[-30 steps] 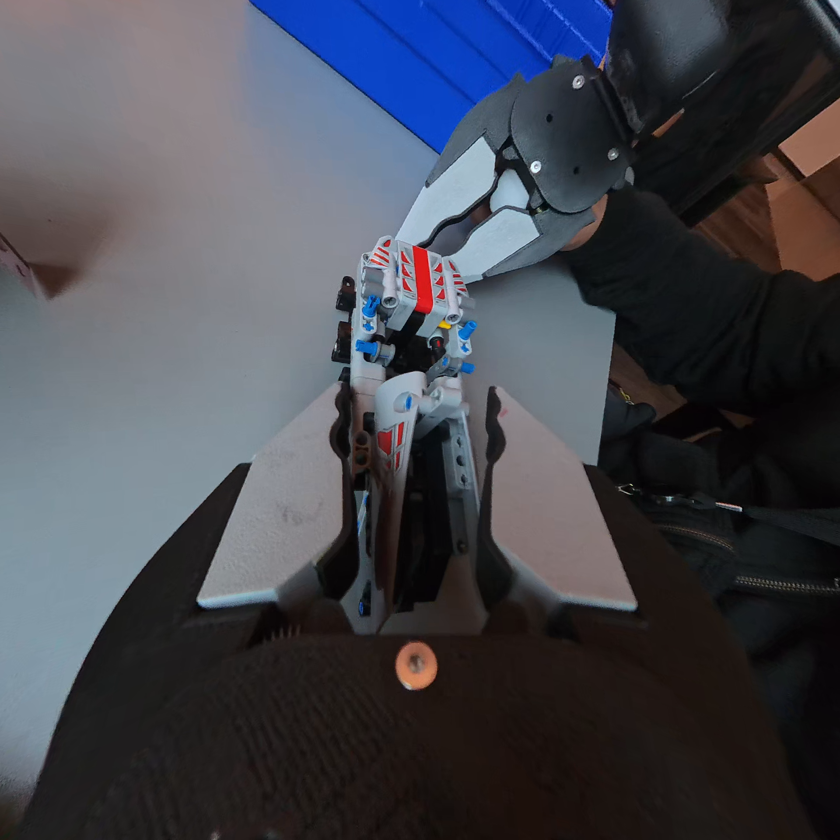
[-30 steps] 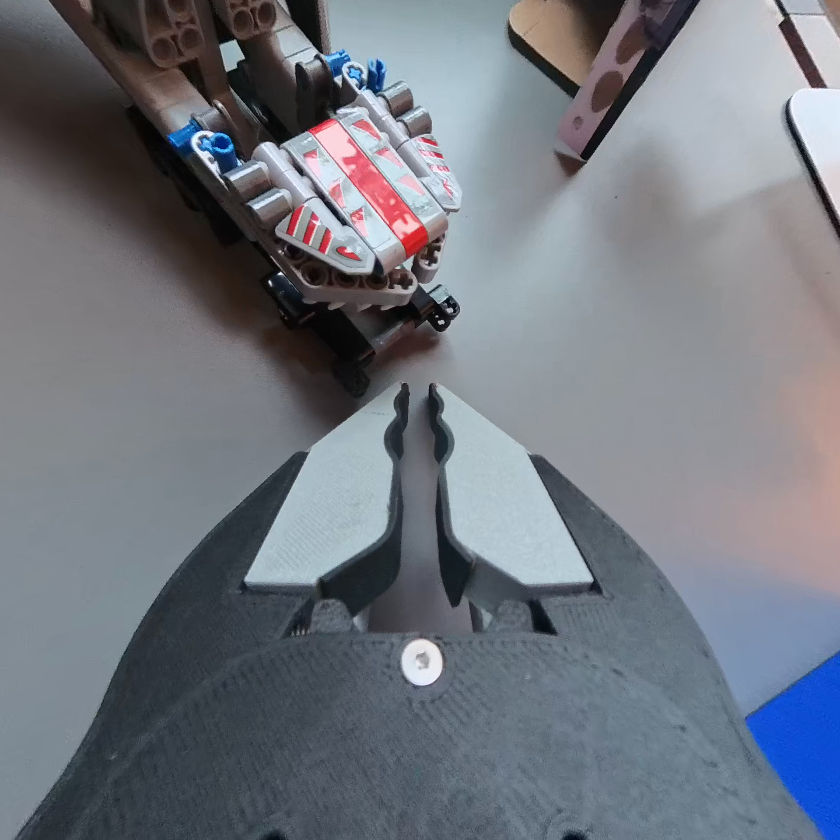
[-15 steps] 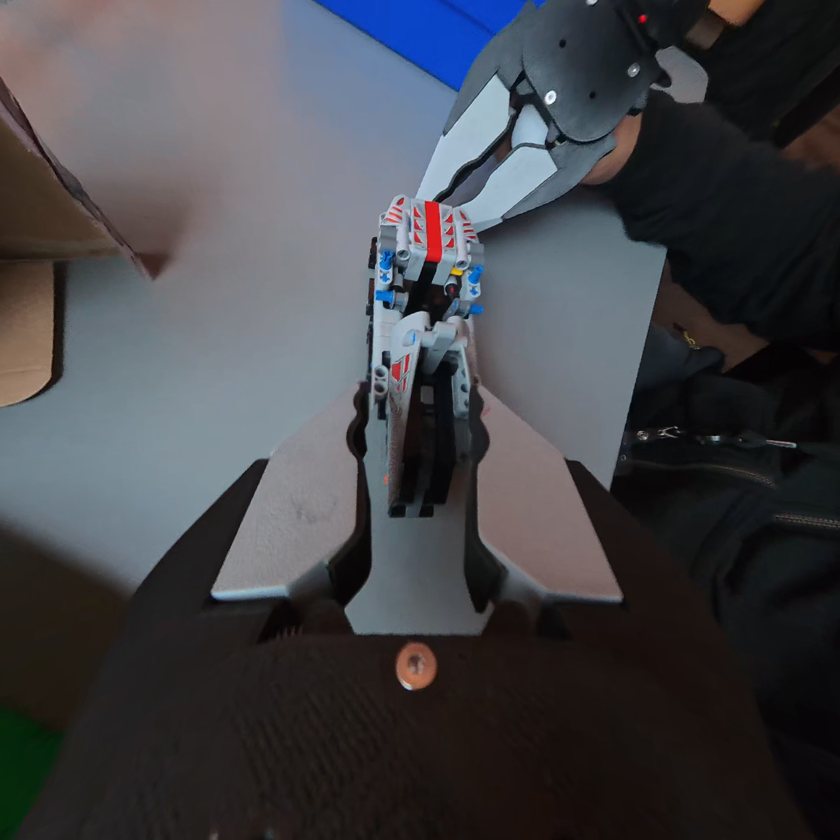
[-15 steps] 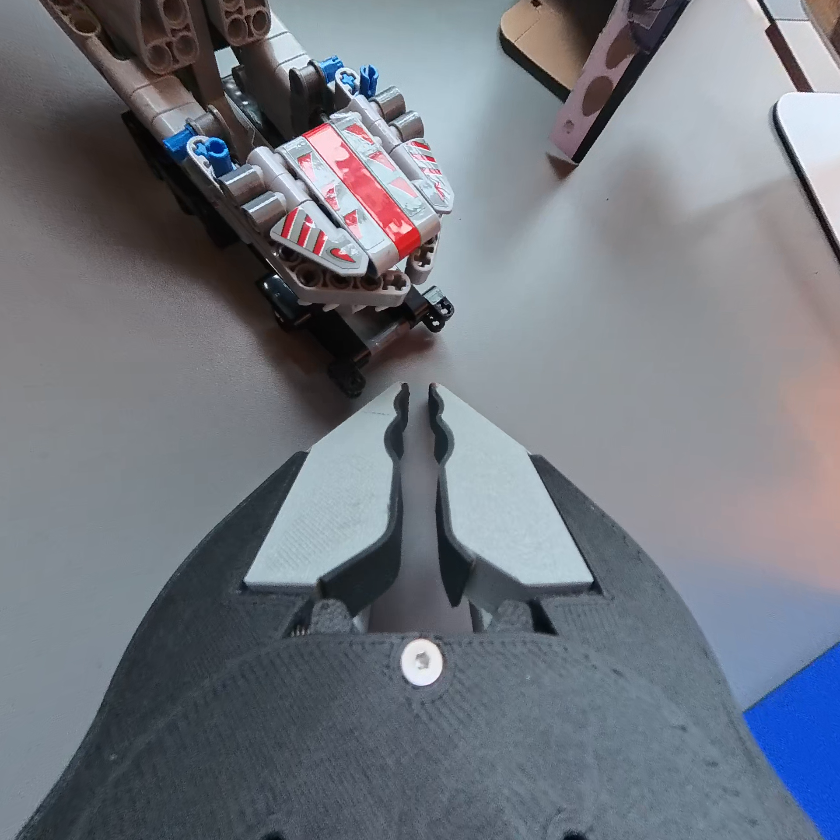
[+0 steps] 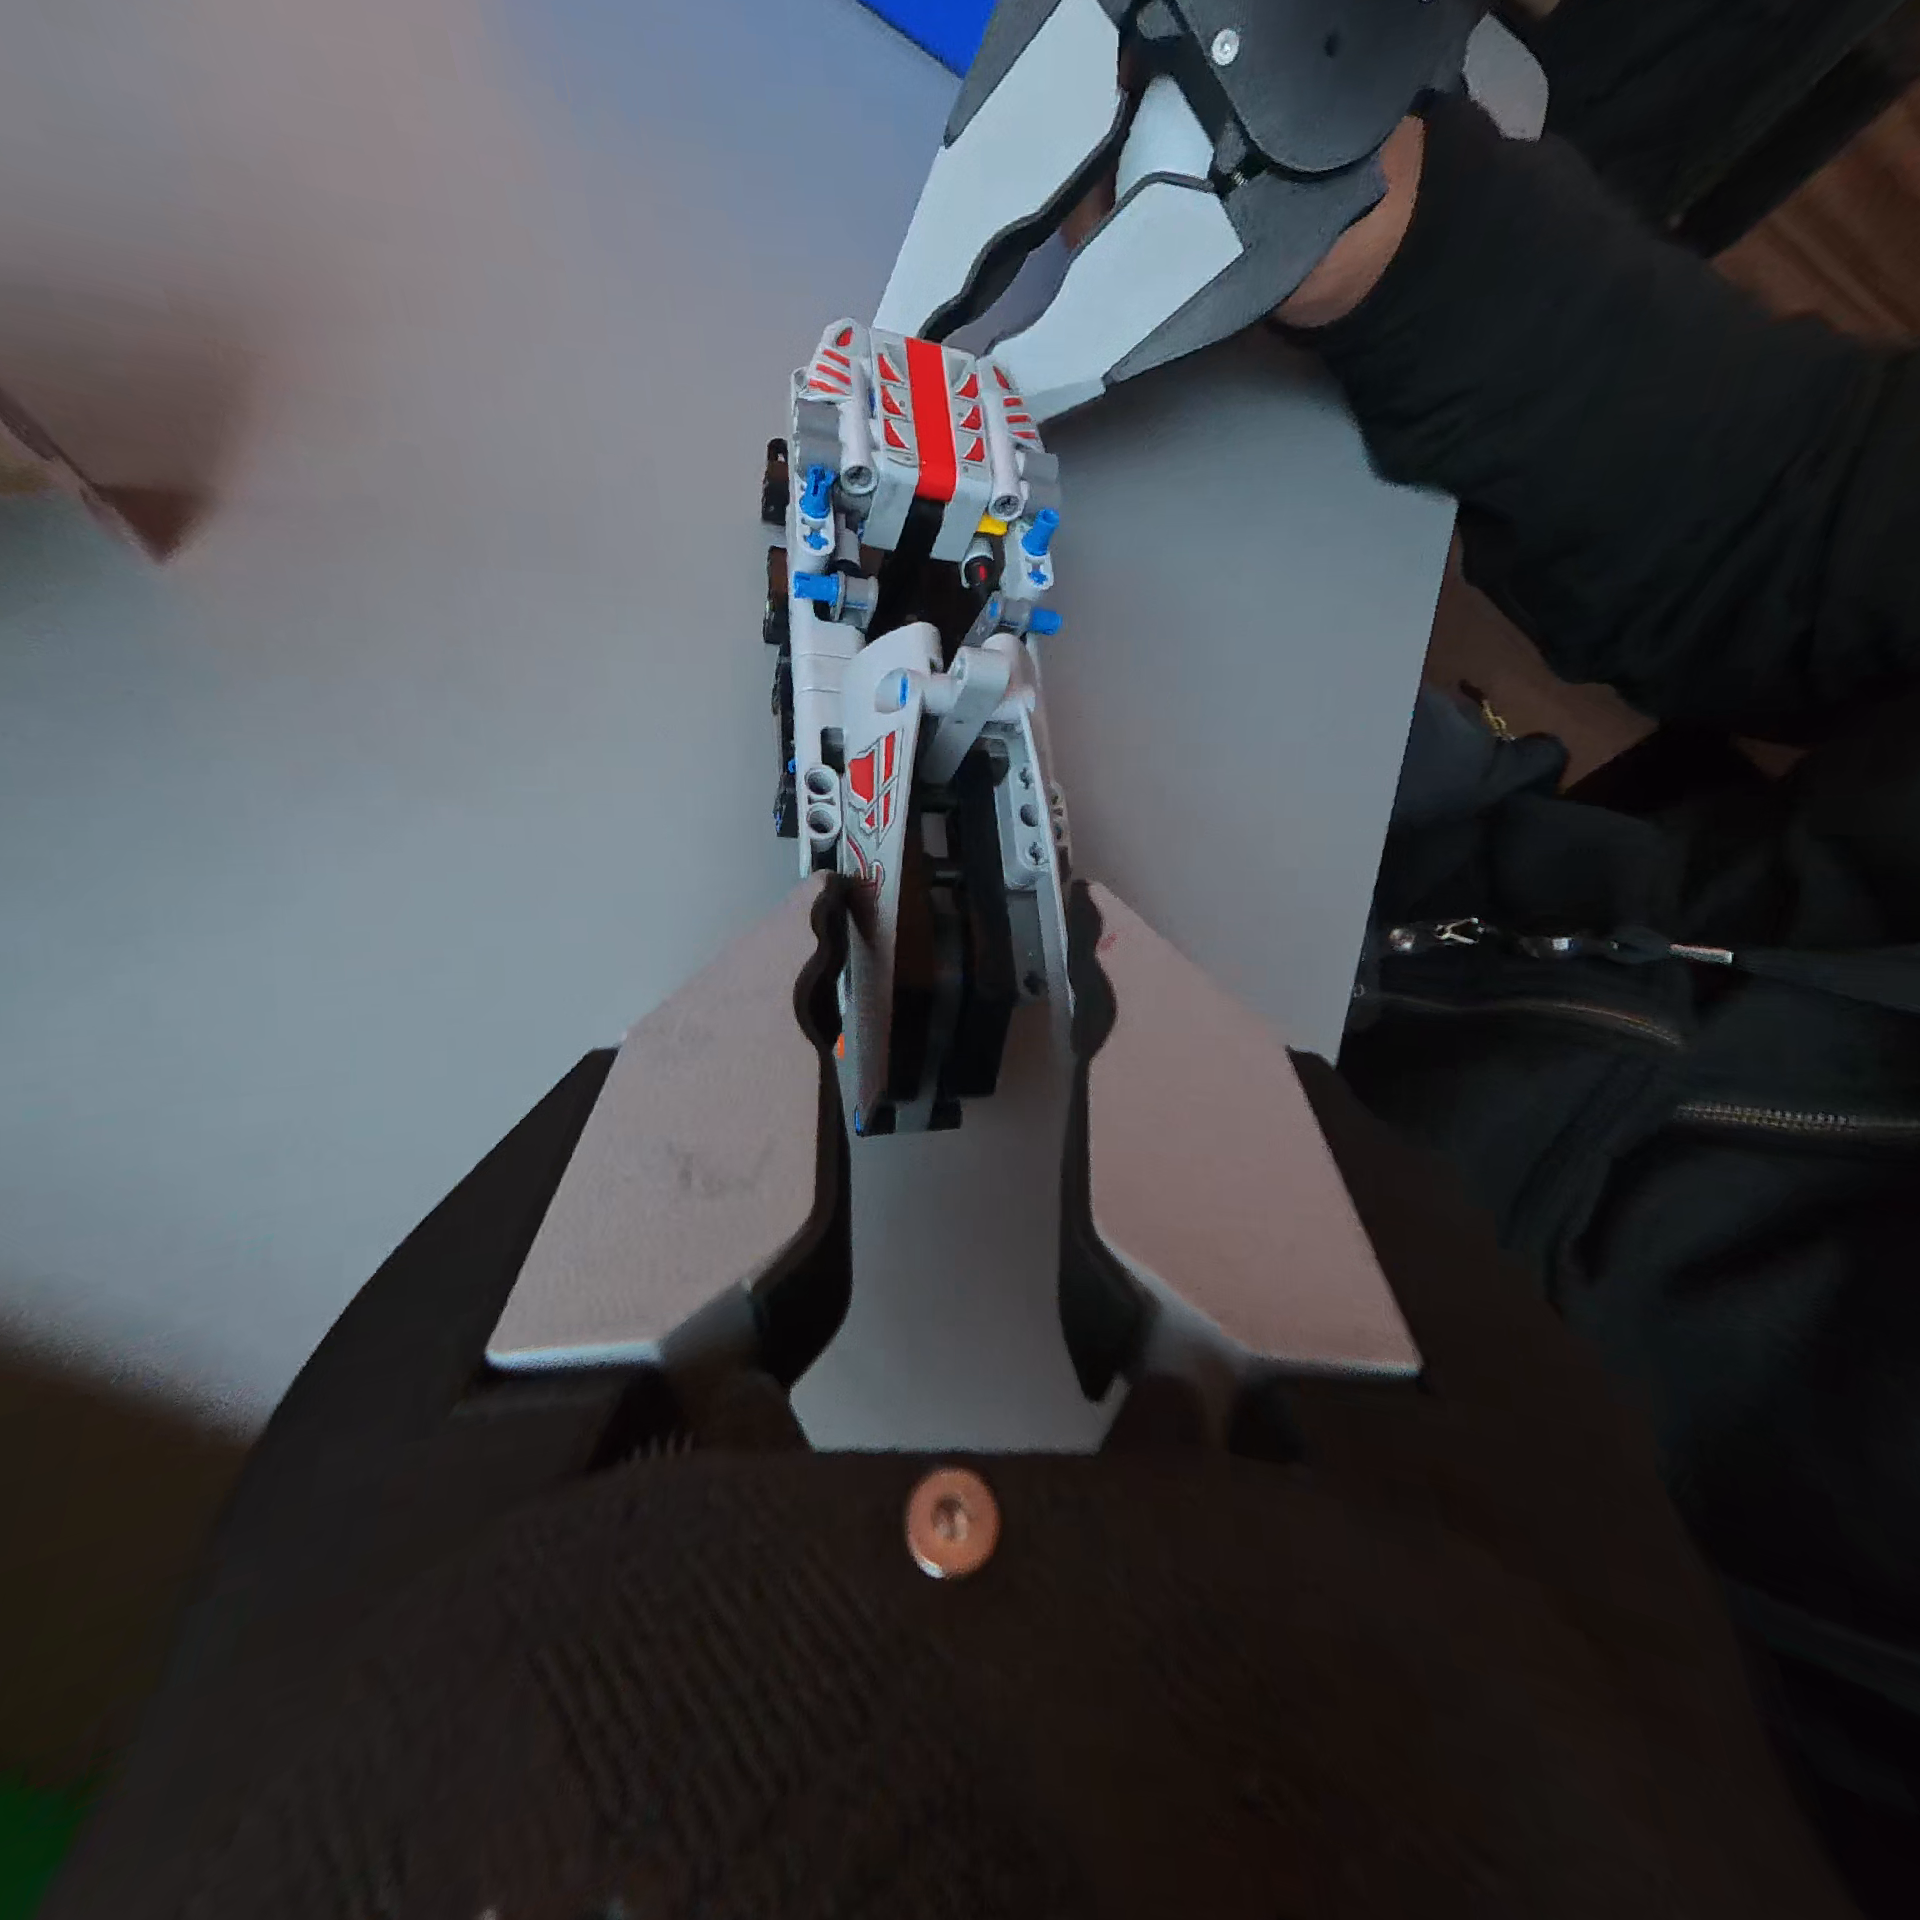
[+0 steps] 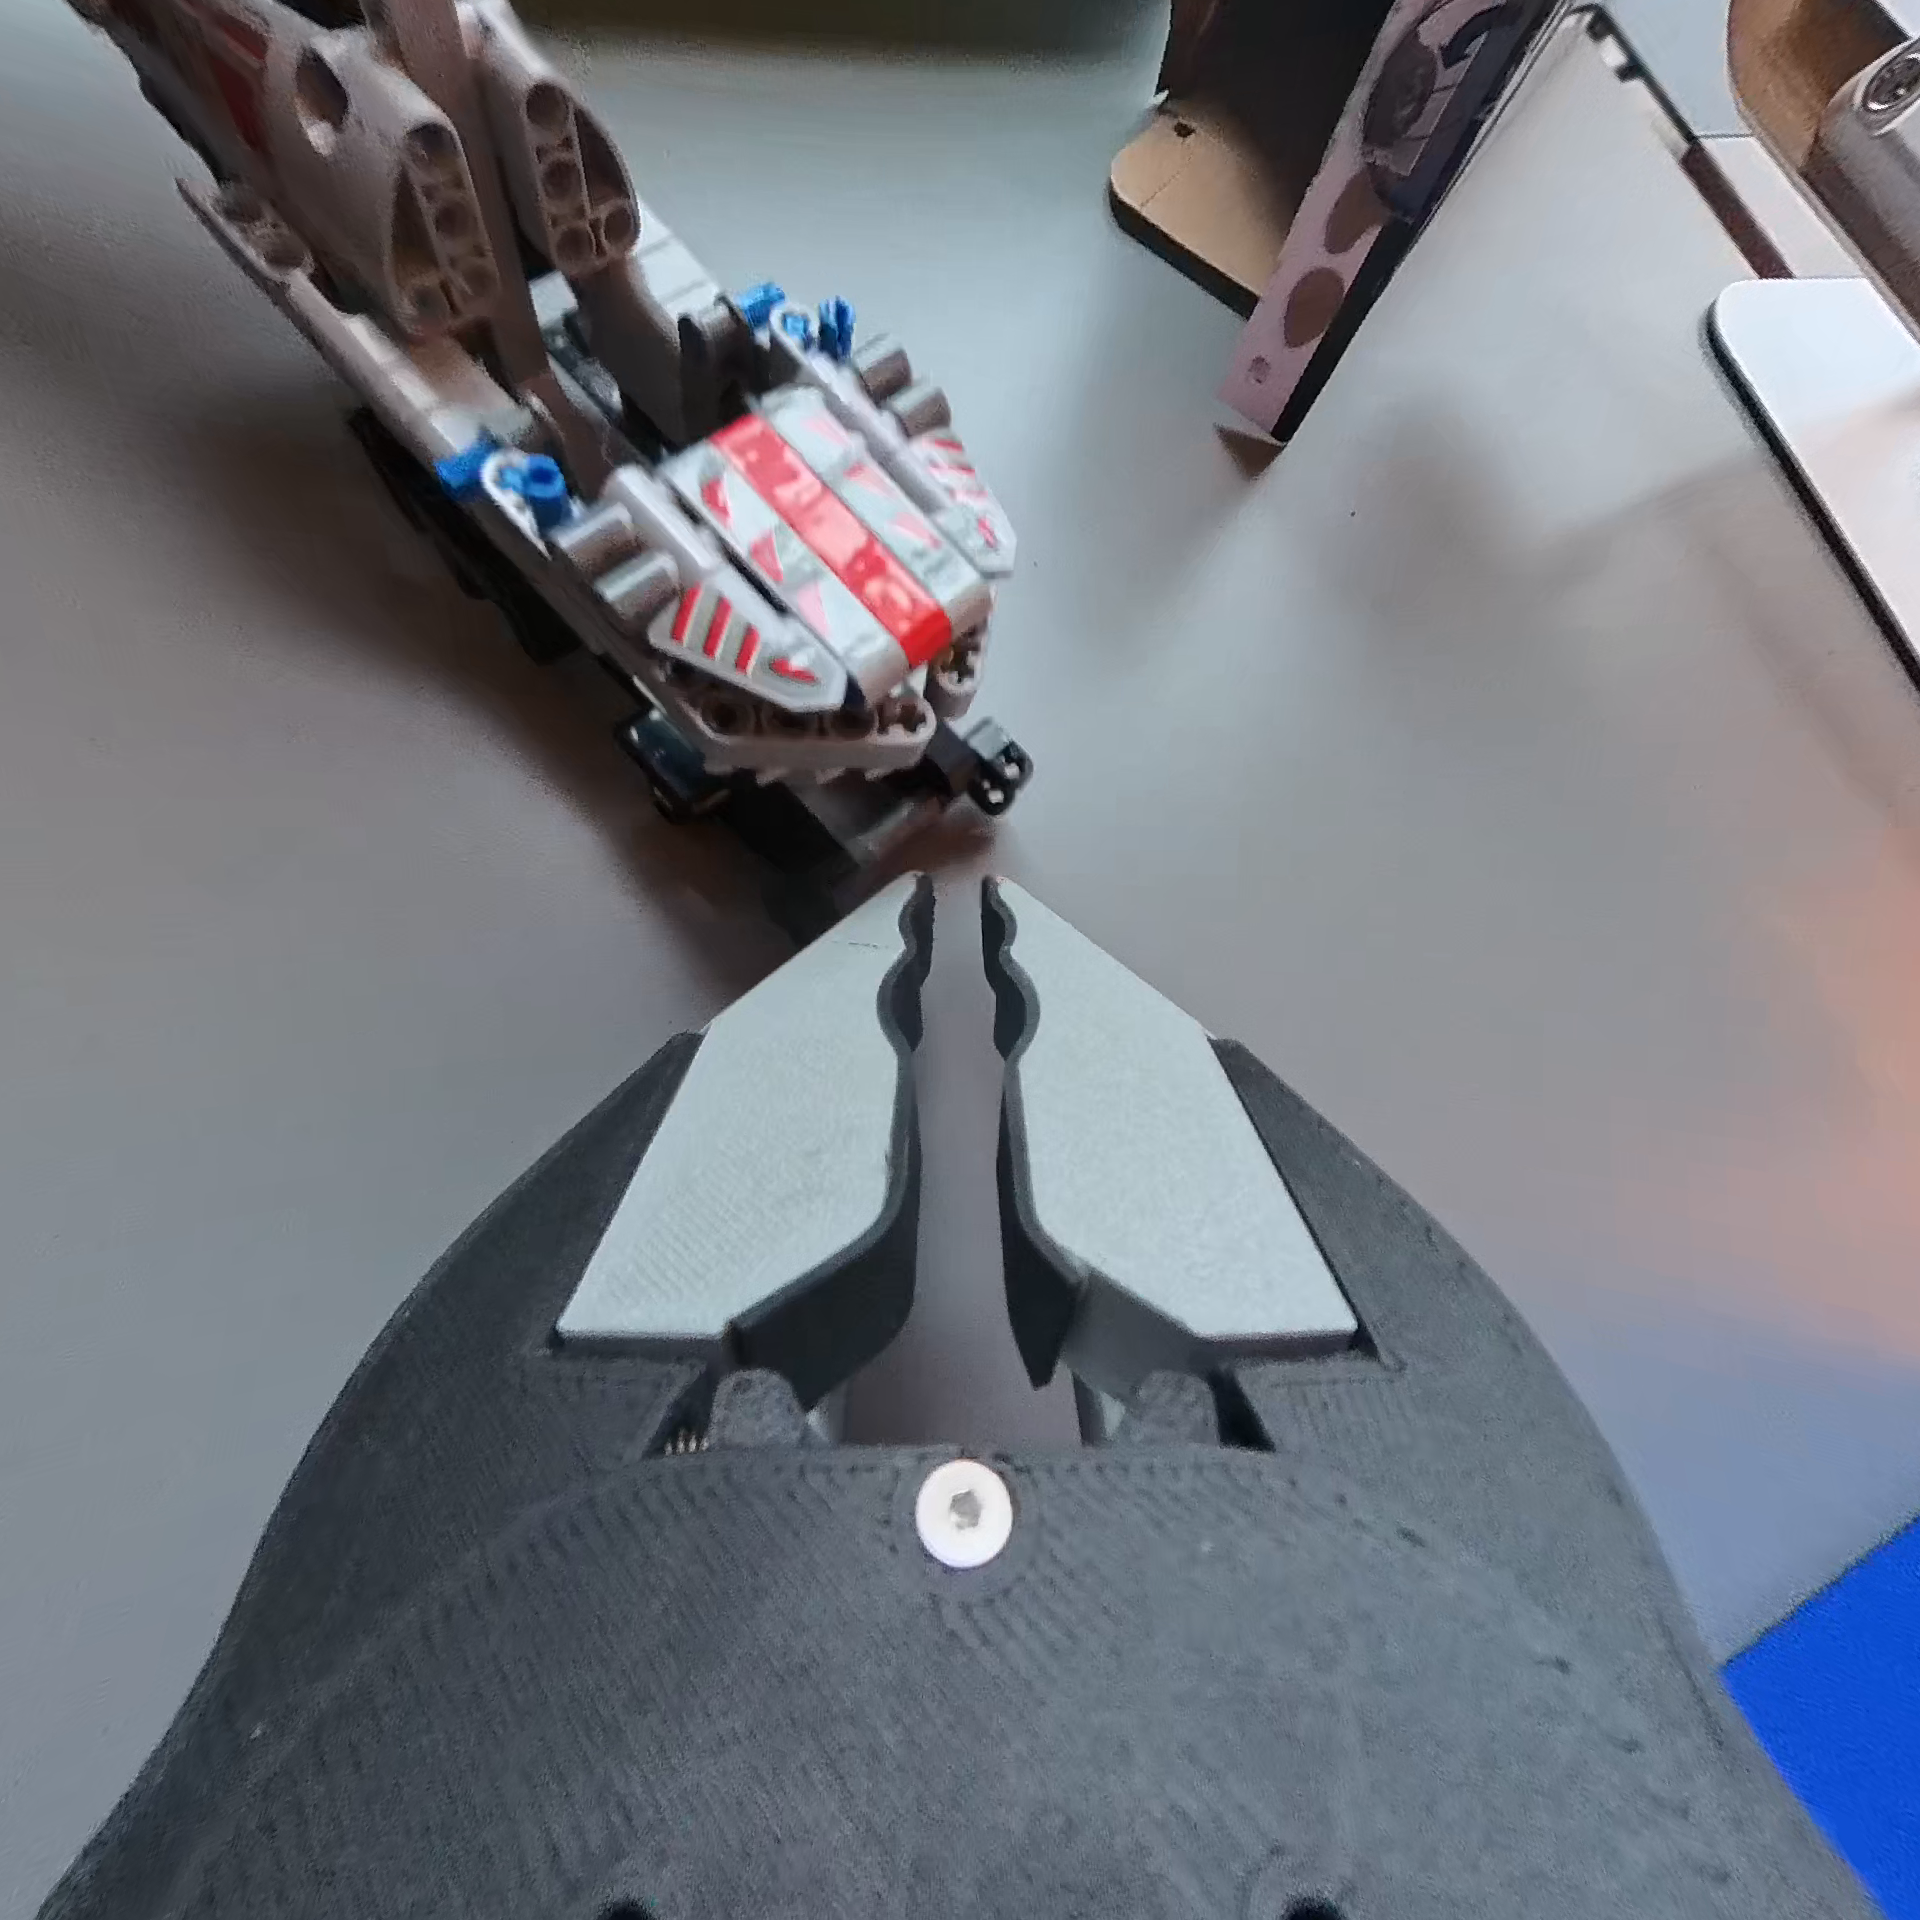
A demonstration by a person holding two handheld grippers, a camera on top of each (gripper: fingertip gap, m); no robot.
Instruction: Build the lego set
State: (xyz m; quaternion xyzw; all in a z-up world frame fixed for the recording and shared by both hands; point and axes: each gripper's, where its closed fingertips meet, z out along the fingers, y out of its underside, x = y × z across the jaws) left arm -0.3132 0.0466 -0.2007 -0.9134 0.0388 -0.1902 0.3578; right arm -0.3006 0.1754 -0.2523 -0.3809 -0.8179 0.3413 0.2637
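A grey, red and black lego model lies on the grey table, with a red-striped nose and blue pins. My left gripper straddles its rear end, and the jaws press both of its sides. In the right wrist view the model lies ahead and to the left. My right gripper is nearly shut with a narrow gap and holds nothing. Its tips sit just before the model's black front base. It also shows in the left wrist view at the model's nose.
A cardboard box stands at the back right, with a white flat object beside it. A blue mat lies near the table corner. A person's black sleeve and a black bag are beyond the table edge. About 15 cm separates my left fingertips from my right.
My left gripper has drawn back along the model, from deep between the jaws to its rear end, and the jaws have narrowed. The right gripper has edged closer to the model's nose.
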